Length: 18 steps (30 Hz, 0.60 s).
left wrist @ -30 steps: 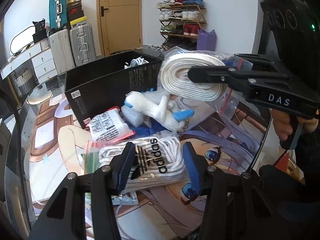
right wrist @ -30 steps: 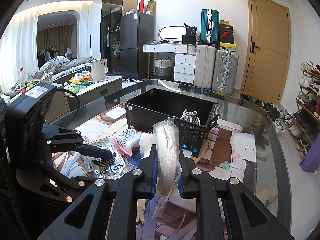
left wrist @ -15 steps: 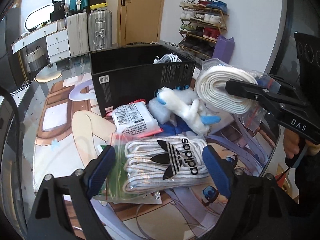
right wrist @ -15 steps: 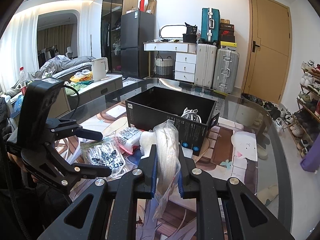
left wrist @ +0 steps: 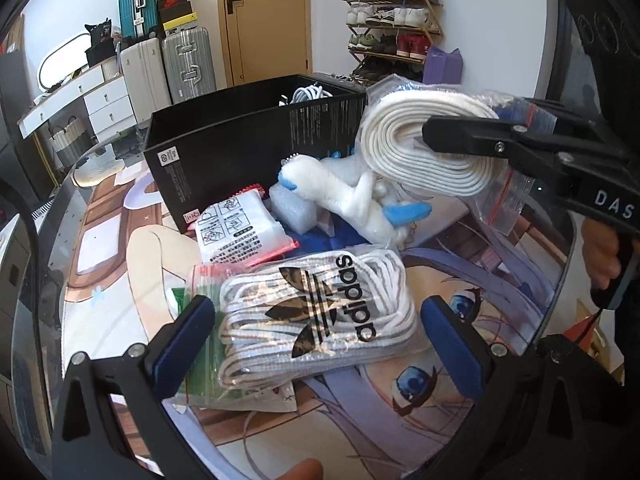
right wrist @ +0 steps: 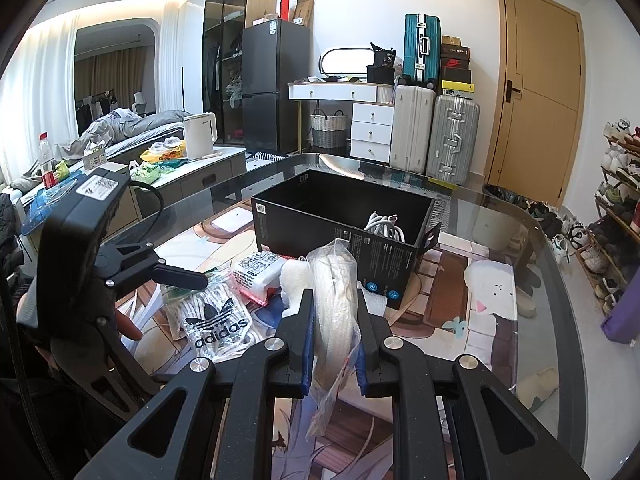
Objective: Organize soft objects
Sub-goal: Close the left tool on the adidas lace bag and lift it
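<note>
Two grippers are in use, one in each of my hands. My left gripper (left wrist: 316, 344) points down at the bench (left wrist: 120, 264); its jaws are opening and stand wide on either side of the adidas bag (left wrist: 320, 316), a clear pouch of white laces lying flat on the printed mat. The blue pads (left wrist: 188, 340) are clear of the pouch on both sides, so nothing is gripped. My right gripper (right wrist: 334, 344) is clamped on the bag of coiled white cord (right wrist: 334, 300) and holds it above the bench.

The left wrist view shows the coil side-on as a flat oval, with the red zip edge of its bag hanging below the right gripper's finger. It also shows the white plush toy (left wrist: 352, 196) with blue tips, a bubble-wrap piece (left wrist: 292, 208) and a printed white packet (left wrist: 240, 232), all crowded between the adidas bag and the black box (left wrist: 248, 148).

The right wrist view shows the coil edge-on between the pads, its loose plastic trailing down below them. It looks into the black box and shows a white cable bundle (right wrist: 384, 228) in the near right corner, the rest of the floor bare. It also shows the left gripper from the side, above the adidas bag, with my fingertip (right wrist: 130, 326) behind it.
</note>
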### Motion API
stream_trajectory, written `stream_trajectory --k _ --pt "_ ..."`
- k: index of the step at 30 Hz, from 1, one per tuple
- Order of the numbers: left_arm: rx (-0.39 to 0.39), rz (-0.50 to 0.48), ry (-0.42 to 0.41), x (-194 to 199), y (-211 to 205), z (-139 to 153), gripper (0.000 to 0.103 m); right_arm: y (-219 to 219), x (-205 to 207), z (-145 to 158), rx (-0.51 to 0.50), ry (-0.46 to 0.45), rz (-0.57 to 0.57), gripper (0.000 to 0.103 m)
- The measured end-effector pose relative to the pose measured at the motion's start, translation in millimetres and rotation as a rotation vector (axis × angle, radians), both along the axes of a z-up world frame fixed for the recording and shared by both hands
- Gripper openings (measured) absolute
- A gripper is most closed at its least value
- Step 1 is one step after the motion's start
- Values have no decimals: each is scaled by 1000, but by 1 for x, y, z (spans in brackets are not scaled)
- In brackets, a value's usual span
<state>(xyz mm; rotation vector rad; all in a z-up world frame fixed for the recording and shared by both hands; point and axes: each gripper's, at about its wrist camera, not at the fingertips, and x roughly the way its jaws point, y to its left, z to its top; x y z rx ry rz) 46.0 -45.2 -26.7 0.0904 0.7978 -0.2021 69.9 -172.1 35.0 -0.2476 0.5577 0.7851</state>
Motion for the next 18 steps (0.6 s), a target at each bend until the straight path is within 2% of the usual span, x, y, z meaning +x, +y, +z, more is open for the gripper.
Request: stream_trajectory --k 6,10,18 --pt "-14 12 26 6 2 -2 102 0 0 0 0 0 1 16" --pt "17 3 32 7 -2 -4 95 1 -1 -1 0 0 2 16" --pt "18 -16 7 1 -2 -3 83 1 -1 -1 0 -1 2 16"
